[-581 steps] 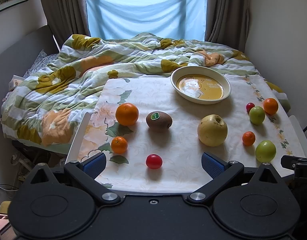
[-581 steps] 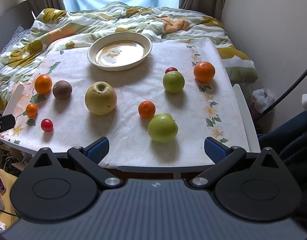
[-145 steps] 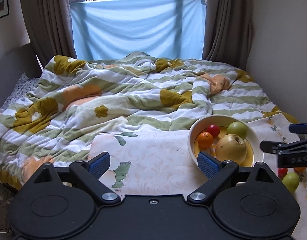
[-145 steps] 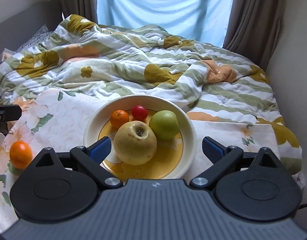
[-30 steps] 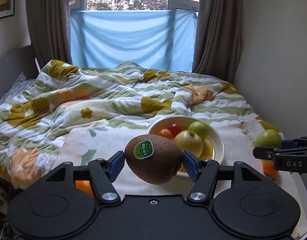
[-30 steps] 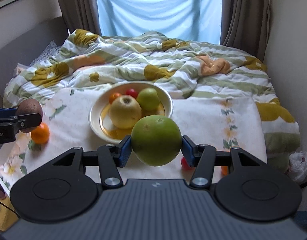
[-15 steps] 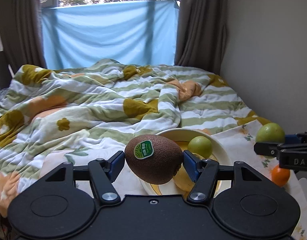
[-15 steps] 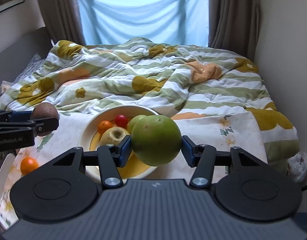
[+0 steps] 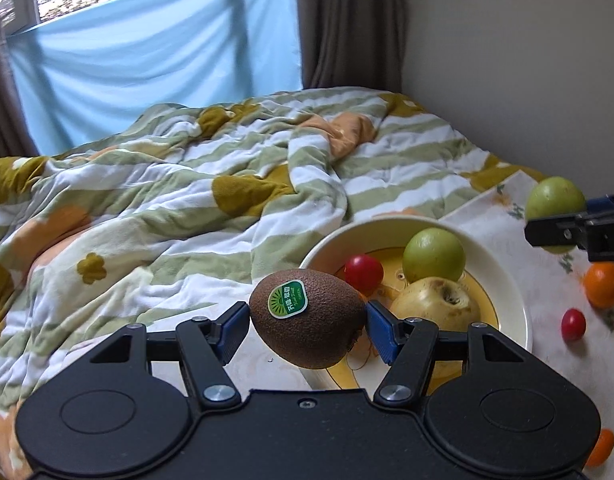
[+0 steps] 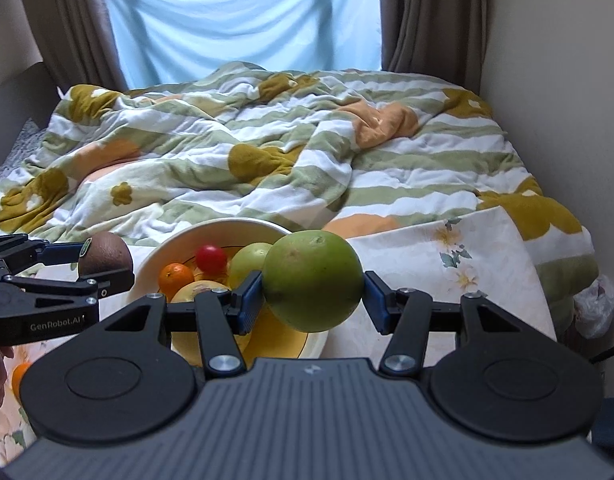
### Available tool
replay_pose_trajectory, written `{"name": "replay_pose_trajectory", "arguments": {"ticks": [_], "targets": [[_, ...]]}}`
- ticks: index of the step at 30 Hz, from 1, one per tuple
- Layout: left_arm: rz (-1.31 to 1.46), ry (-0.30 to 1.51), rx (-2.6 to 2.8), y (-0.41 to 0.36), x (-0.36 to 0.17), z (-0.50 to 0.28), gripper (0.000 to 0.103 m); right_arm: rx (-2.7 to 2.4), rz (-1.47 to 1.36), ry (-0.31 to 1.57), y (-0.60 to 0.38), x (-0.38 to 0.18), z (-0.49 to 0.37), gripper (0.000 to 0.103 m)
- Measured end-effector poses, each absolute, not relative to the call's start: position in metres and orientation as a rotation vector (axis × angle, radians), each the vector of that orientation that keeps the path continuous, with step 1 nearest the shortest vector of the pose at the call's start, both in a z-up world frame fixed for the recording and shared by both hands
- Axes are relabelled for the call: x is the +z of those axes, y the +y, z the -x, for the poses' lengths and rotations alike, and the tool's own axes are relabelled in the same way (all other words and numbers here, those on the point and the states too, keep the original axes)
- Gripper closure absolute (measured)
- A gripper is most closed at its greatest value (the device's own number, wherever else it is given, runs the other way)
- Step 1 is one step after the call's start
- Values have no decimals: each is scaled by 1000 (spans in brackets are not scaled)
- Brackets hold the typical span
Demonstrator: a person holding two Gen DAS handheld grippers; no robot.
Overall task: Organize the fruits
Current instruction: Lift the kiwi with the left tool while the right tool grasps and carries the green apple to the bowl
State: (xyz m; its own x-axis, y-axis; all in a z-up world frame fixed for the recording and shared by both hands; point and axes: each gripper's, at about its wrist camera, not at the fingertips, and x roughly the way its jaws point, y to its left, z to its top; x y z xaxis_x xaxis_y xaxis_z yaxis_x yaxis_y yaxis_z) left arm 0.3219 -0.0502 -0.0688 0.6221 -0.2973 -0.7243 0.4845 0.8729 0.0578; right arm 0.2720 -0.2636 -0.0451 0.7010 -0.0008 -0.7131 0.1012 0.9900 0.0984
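Left gripper (image 9: pixel 307 320) clamped on the kiwi (image 9: pixel 307 314), blue pads tight against both ends, green sticker facing the camera. Right gripper (image 10: pixel 313 292) clamped on a green apple (image 10: pixel 313 280), pads pressed on either side. Both grips look the same as a second ago — no change in jaw width.

What changed: both grippers have closed in on the bowl (image 9: pixel 503 248). A second ago the left view showed the bowl well beyond the kiwi; now the kiwi hangs over its near-left rim. In the right view the apple now overlaps the bowl's right side.

Bowl contents: yellow apple (image 9: pixel 435 308), second green apple (image 9: pixel 433 256), cherry tomato (image 9: pixel 363 272), small mandarin (image 10: pixel 175 278) — the same four as 4.8 s ago; at the start it was empty with all fruit spread on the tablecloth (image 10: pixel 447 264).

Outside the bowl on the right: an orange (image 9: pixel 602 284) and another cherry tomato (image 9: pixel 573 323); a further orange fruit (image 9: pixel 601 446) at the left view's lower right edge.
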Motion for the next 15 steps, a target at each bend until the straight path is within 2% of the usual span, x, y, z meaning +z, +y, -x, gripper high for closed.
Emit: {"name": "replay_pose_trajectory", "arguments": {"ticks": [15], "targets": [[-437, 796, -577, -61, -91, -309, 35, -96, -161, 800, -259, -53, -281, 35]]}}
